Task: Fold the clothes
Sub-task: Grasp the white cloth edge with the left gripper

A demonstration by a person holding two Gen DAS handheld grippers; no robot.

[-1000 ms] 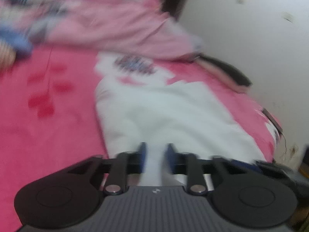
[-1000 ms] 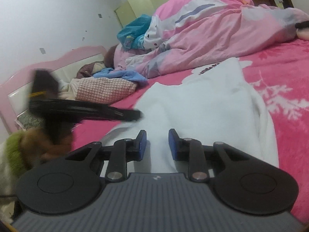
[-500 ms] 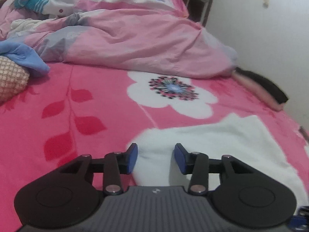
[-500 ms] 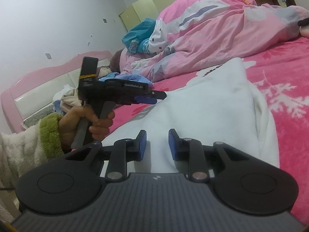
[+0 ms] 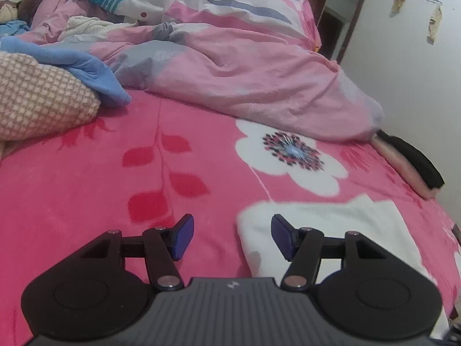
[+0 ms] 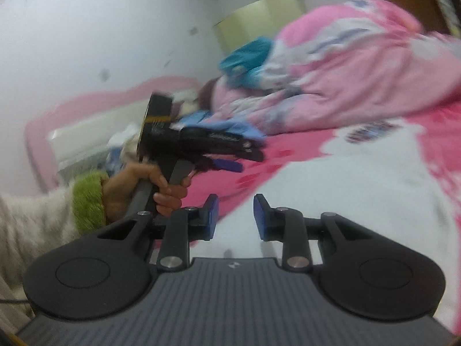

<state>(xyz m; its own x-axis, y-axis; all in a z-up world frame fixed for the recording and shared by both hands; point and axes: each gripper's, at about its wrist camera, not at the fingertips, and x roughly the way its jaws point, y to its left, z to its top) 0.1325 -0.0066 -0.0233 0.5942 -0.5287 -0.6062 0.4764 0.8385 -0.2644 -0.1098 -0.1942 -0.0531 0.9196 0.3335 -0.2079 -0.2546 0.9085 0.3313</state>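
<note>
left wrist view – both hand-held grippers, left hand-held gripper and right hand-held gripper, spread over white garment.

- Bed blanket: bright pink, with red leaf and white flower print.
- Duvet: pale pink, bunched across the far end of the bed.
- Checkered pillow: far left, with a blue cloth touching it.
- Headboard: pink, against the white wall.

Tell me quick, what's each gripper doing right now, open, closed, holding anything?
Left gripper: open, empty, above the edge of the white garment.
Right gripper: open, holding nothing, over the same garment.
</note>
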